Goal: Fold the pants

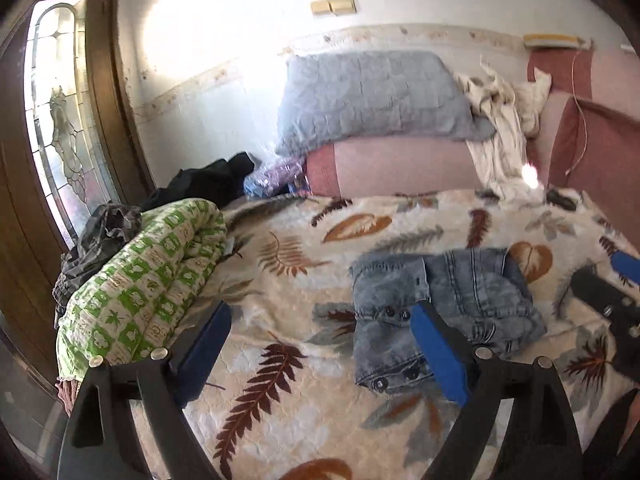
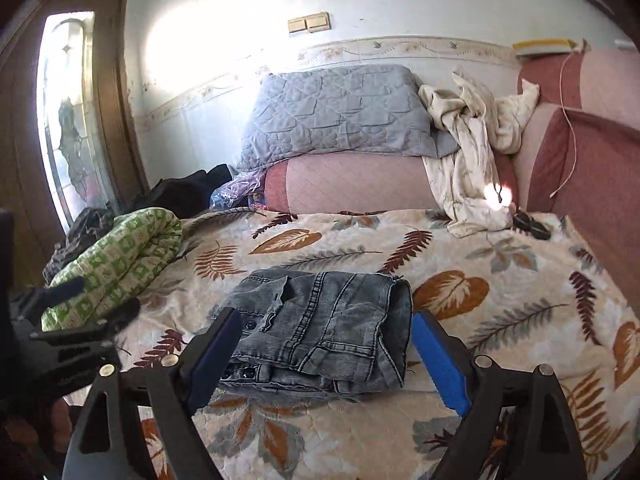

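1. Both claws stand wide and hold nothing: the left gripper [image 1: 320,344] hangs just left of the folded grey-blue denim pants [image 2: 320,328], and the right gripper [image 2: 326,354] straddles their near edge.
2. These pants lie as a compact bundle on the cream leaf-print blanket [image 2: 500,312].
3. Left of the pants sits a rolled green-and-white patterned quilt [image 1: 140,280]; beyond them, a grey quilted pillow [image 2: 336,112] and a crumpled cream cloth [image 2: 472,148].

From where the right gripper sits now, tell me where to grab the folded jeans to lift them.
Grip the jeans at the near edge, where the stacked layers face the right gripper. Come in low from the front, one finger under and one over, so that all the layers are pinched together. Both grippers are open and empty.
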The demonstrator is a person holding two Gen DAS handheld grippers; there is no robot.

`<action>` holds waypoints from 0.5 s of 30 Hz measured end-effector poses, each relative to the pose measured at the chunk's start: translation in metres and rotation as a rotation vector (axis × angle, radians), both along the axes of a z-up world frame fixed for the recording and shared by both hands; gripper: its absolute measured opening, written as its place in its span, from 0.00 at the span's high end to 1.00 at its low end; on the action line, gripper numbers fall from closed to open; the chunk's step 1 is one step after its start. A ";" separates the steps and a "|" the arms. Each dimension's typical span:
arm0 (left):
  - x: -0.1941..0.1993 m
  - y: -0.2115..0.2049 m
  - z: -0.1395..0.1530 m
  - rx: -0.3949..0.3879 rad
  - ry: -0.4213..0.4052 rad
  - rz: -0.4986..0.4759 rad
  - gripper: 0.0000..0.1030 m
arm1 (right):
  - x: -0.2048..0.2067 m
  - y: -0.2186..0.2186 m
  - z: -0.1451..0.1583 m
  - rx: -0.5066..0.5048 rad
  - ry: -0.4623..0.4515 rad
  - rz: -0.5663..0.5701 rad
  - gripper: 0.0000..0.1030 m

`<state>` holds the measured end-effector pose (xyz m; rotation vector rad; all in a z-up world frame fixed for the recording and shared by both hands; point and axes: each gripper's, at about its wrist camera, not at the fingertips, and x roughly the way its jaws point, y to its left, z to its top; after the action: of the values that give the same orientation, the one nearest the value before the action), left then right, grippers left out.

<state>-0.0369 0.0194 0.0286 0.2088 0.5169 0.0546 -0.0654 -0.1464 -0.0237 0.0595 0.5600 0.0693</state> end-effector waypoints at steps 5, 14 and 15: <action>-0.007 0.003 0.010 -0.022 -0.010 -0.021 0.11 | -0.007 0.014 0.005 -0.053 -0.010 -0.010 0.13; -0.011 0.013 0.015 -0.061 -0.017 0.002 0.11 | -0.013 0.024 0.012 -0.101 -0.030 -0.026 0.13; -0.012 0.013 0.016 -0.059 -0.018 0.003 0.11 | -0.014 0.024 0.013 -0.107 -0.034 -0.027 0.13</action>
<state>-0.0486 0.0324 0.0444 0.1502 0.4997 0.0441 -0.0794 -0.1221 -0.0107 -0.0377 0.5282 0.0137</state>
